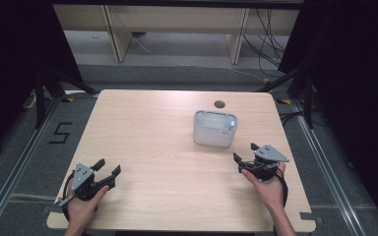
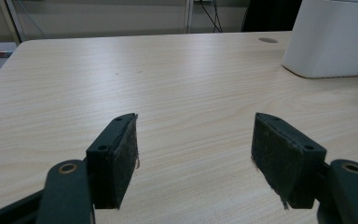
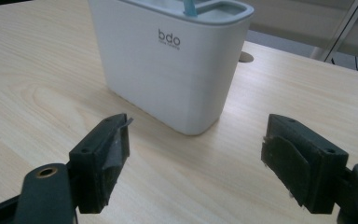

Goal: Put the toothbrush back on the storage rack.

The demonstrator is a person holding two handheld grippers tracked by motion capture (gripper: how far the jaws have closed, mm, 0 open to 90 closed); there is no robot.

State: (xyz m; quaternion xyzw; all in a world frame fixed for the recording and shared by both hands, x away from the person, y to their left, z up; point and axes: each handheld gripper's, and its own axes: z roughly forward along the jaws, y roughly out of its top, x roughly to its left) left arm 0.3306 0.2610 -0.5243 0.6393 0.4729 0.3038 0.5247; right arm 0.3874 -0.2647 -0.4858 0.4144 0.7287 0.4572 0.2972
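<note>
1. Toward the far right part of the surface [image 1: 167, 147] stands a white container [image 1: 214, 128], upright, well in from the edges, with a small dark round hole [image 1: 219, 104] in the wood just beyond it near the far edge.
2. Right gripper [image 1: 246, 152] sits near the right edge, just on the near side of the container, close to it but not touching, jaws spread wide with nothing between them.
3. From the right gripper view, the container [image 3: 168, 60] fills the middle ground dead ahead of the open gripper [image 3: 196, 154], letters "bdo" on its side, a grey rim on top and a bit of something blue poking out of it.
4. Left gripper [image 1: 109, 172] is over by the near left corner, well apart from the container, jaws also wide open and empty.
5. From the left gripper view, bare wood lies between the pads of that gripper [image 2: 193, 154], and the container [image 2: 333, 39] shows far off at the upper right.
</note>
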